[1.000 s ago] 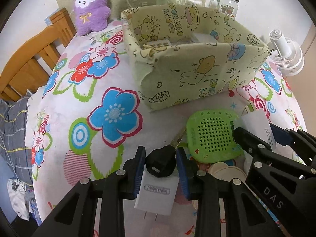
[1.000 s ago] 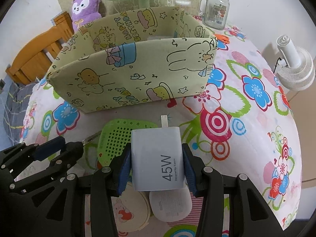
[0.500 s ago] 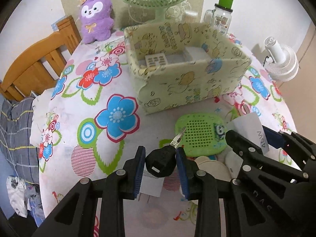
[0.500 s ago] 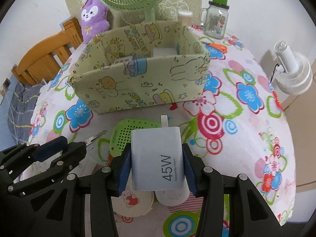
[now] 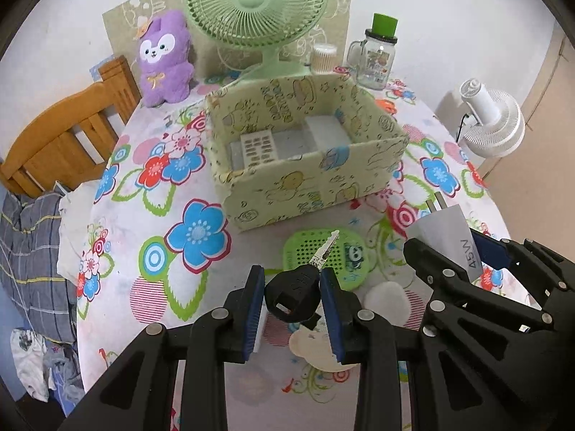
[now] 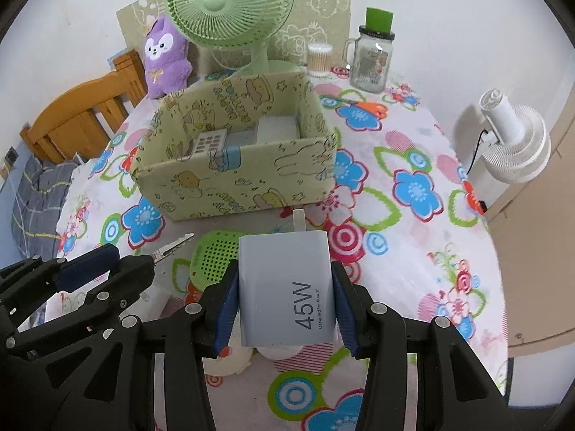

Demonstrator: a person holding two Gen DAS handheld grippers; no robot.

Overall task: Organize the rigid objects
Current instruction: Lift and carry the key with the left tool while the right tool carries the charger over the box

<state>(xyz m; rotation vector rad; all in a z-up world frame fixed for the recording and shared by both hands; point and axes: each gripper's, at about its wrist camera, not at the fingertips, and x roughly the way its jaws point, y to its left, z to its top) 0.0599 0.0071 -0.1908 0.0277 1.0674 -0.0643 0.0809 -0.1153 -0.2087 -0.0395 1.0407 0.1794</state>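
Above the flowered tablecloth point(image 5: 118, 215), the left gripper point(image 5: 293, 300) clenches a key point(image 5: 298, 283) by its glossy black head, serrated metal blade pointing far. Just right, the right gripper point(image 6: 285, 309) clamps a smooth white boxy charger point(image 6: 285, 287). Both have risen since earlier; the printed open box point(image 5: 316, 186) now shows its inside.

Black-headed key point(image 5: 295, 291) with blade tilted up, white 45W charger point(image 6: 287, 289) prongs forward, both above the table, cartoon-print box point(image 5: 323, 179) open beyond
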